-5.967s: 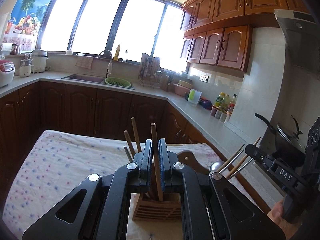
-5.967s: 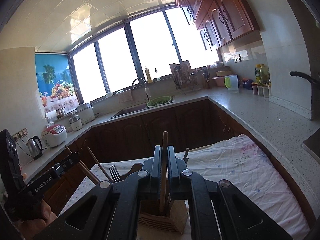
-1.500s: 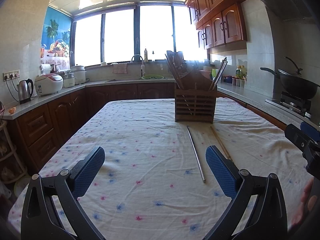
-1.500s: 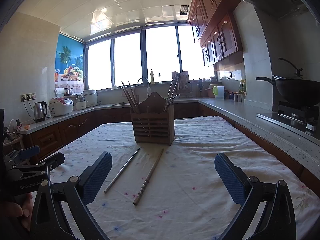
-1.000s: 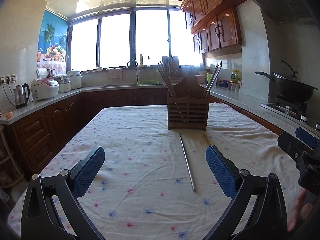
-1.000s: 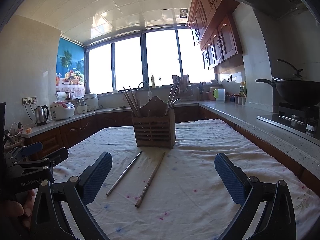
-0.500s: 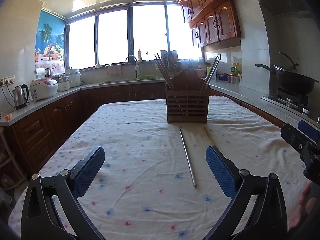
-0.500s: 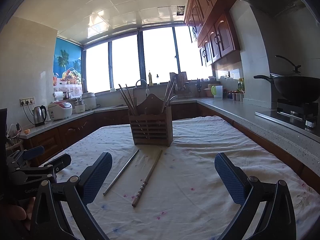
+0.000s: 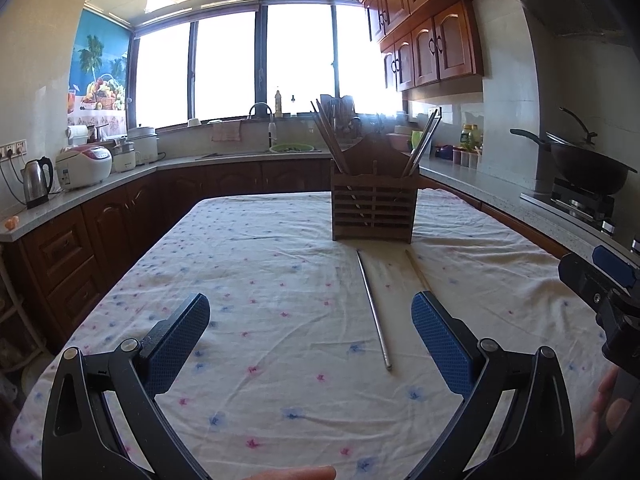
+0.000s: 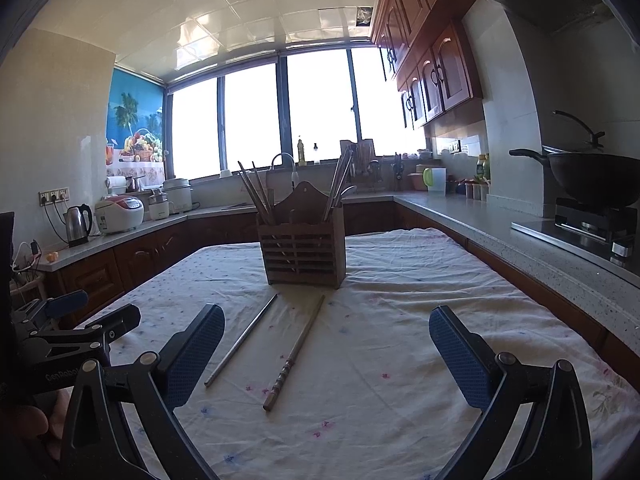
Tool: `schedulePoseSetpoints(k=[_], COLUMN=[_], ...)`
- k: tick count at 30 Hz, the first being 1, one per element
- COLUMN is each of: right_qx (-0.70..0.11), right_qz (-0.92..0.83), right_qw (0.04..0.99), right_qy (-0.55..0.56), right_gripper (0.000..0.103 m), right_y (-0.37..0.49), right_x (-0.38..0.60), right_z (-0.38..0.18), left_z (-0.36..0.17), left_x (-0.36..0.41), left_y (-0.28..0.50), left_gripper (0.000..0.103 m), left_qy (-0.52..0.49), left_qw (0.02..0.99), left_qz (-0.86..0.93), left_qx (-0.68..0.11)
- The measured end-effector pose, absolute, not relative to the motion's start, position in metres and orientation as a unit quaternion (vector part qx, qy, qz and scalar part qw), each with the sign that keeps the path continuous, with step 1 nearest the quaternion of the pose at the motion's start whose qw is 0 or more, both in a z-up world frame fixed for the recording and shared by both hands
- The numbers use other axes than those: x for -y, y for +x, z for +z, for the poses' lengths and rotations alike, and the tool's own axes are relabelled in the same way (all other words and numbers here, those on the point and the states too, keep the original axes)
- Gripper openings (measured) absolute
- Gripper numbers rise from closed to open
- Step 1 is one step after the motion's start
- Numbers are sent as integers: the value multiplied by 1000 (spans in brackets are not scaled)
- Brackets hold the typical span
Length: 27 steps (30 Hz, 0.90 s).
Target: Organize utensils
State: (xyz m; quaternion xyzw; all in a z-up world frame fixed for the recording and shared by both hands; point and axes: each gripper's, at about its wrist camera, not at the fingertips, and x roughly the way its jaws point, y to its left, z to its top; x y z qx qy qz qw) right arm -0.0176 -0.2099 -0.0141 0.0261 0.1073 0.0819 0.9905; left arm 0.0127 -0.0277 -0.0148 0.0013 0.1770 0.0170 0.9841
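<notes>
Two wide-spread grippers hang low over the table, both with nothing between their blue pads: the left gripper [image 9: 310,334] and the right gripper [image 10: 326,346] each have their fingers far apart. Just ahead of them on the white flower-print tablecloth [image 9: 260,280] lie two loose chopsticks, long axes running away from the tools toward the holder. The slim silver metal chopstick [image 9: 374,308] lies ahead and slightly right of the left gripper's centre line, nearer its right finger. The brown wooden chopstick with a ridged end [image 10: 296,354] lies ahead and somewhat left of the right gripper's centre, ridged end nearest the tool. My read is that each stick suits the gripper facing it, taken across its length.

Beyond both stands the slatted brown wooden utensil holder [image 10: 302,250], upright, with chopsticks leaning out left and right of its arched back. Nothing lies between tools and sticks. Farther off are the countertop, a red-and-white rice cooker [image 9: 84,166], and a black wok [image 10: 596,178] on the stove.
</notes>
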Motion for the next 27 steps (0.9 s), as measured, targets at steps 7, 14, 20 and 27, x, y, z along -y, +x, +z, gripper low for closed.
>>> schedulePoseSetpoints(k=[7,14,20,27], right_qx=[-109,-110,-112,-112], right_qz=[82,83,84,84], right_qw=[990,990,990,990], right_qy=[25,26,26,26], right_gripper=[103,103,103,103], right_y=[-17,-17,-17,-17], right_x=[209,208,208,207], right_z=[-15,-17,-18,-18], left_z=[-15,-15,-15,-16], left_x=[28,26,26,25], left_y=[12,12,12,11], left_gripper=[103,103,103,103], left_qy=[2,-1,-1,-3], left_qw=[984,984,984,985], left_qz=[16,16,18,15], left_qx=[-176,-175,-176,-174])
